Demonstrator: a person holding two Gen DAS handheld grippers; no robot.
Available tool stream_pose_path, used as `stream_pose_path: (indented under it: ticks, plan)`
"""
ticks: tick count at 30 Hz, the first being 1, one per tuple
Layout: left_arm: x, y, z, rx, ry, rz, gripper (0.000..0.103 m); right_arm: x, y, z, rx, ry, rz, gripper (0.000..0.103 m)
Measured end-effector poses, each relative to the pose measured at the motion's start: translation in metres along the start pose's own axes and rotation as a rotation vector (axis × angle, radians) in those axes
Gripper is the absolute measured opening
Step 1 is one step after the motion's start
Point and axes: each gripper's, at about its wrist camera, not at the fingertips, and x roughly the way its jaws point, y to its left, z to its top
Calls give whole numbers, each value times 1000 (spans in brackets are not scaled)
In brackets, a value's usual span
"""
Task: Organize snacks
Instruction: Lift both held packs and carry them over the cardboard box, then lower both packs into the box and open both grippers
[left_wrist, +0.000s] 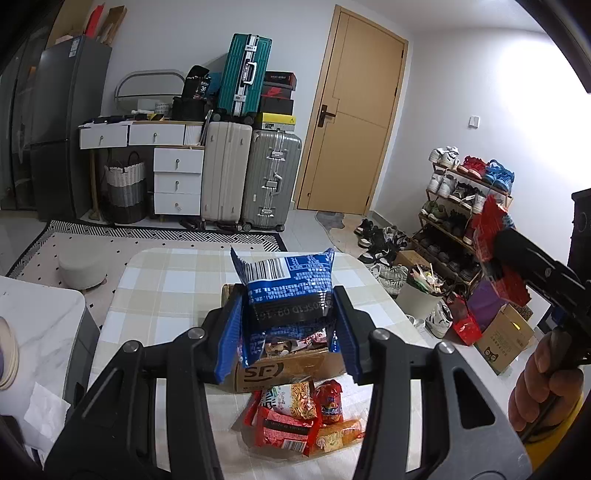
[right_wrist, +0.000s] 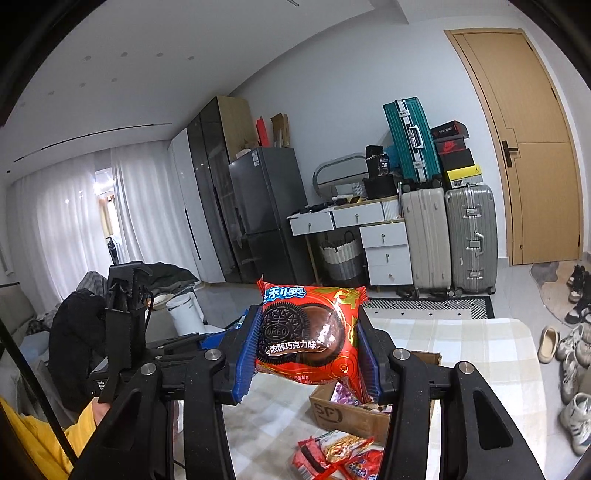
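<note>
My left gripper (left_wrist: 286, 332) is shut on a blue snack packet (left_wrist: 286, 284) and holds it just above an open SF cardboard box (left_wrist: 280, 369) that has snacks inside. A pile of red and orange snack packets (left_wrist: 303, 417) lies on the checked table in front of the box. My right gripper (right_wrist: 308, 347) is shut on a red Oreo packet (right_wrist: 308, 332) and holds it high above the table; it shows at the right of the left wrist view (left_wrist: 495, 251). The box (right_wrist: 354, 413) and the pile (right_wrist: 340, 458) lie below it.
The checked table (left_wrist: 166, 280) ends at a rug and tiled floor. A shoe rack (left_wrist: 454, 221), cardboard boxes and a full bin stand to the right. Suitcases (left_wrist: 251, 177), a white drawer unit and a door are behind. A white kettle (right_wrist: 184, 314) stands at the left.
</note>
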Motion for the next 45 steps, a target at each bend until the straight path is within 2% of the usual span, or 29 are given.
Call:
stream_pose_path:
  ticks: [9, 16, 21, 26, 34, 40, 45]
  plan:
    - [33, 2, 3, -9, 27, 22, 43, 38, -30, -17, 49, 69, -50, 48]
    - [76, 4, 4, -3, 72, 40, 43, 62, -56, -17, 63, 75, -68, 48]
    - [120, 6, 4, -3, 123, 50, 43, 87, -74, -11, 51, 93, -102, 48]
    - [165, 6, 5, 30, 148, 95, 43, 121, -99, -8, 82, 140, -131, 48]
    - [249, 14, -1, 17, 269, 73, 43, 186, -138, -13, 134, 218, -124, 48]
    - [303, 18, -15, 20, 341, 68, 43, 222, -153, -34, 142, 294, -132, 48]
    - [332, 23, -28, 13, 385, 59, 43, 239, -163, -57, 151, 352, -138, 48]
